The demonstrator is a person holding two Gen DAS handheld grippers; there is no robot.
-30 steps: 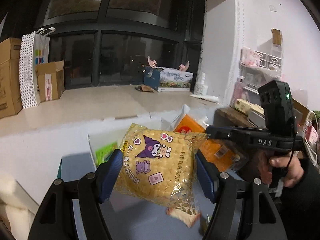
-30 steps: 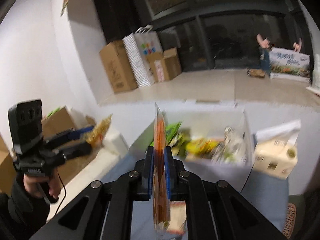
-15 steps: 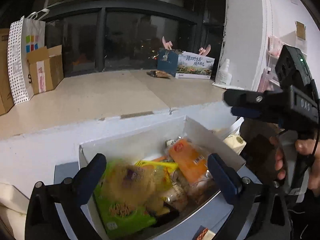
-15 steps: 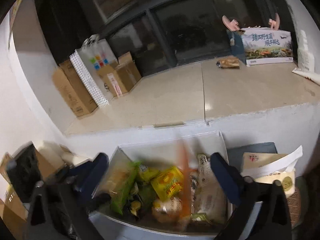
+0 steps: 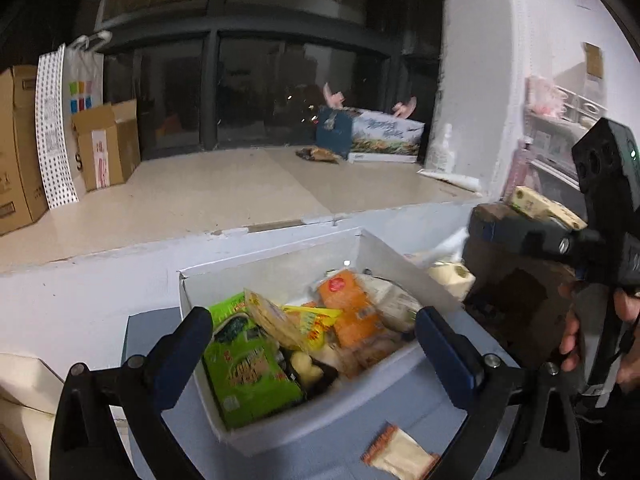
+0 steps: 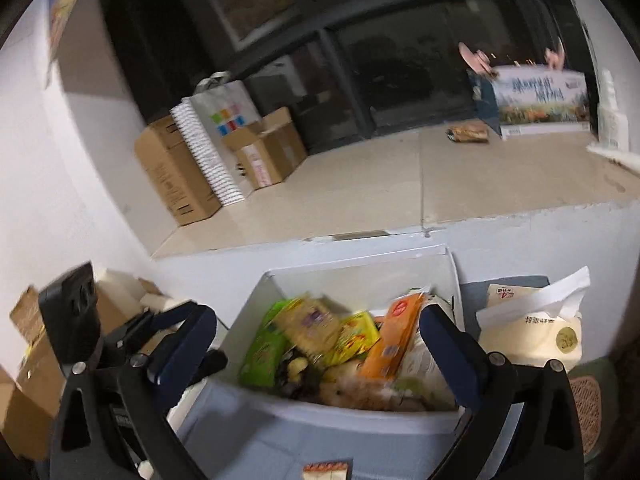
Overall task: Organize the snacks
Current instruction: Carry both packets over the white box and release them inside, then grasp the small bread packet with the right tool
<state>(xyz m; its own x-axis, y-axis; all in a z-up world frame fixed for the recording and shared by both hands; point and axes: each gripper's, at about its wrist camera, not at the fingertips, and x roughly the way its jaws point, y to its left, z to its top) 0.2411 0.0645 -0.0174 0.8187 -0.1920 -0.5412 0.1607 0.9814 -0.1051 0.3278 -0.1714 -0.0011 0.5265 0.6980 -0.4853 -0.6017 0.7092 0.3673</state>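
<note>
Snacks fill the white box (image 5: 372, 256); I hold both hand-held grippers, left (image 5: 314, 344) and right (image 6: 318, 344), spread apart and empty, ready for the stray packet (image 5: 400, 454) lying near.

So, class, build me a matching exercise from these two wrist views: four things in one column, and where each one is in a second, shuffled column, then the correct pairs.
Things
1. green snack bag
2. small orange-and-white packet
3. tissue pack
4. orange snack bag

Places
A. on the blue surface in front of the white box
B. inside the box, toward its left end
C. outside the box, beside its right end
D. inside the box, right of the yellow packet

Pairs: 1-B, 2-A, 3-C, 4-D
</note>
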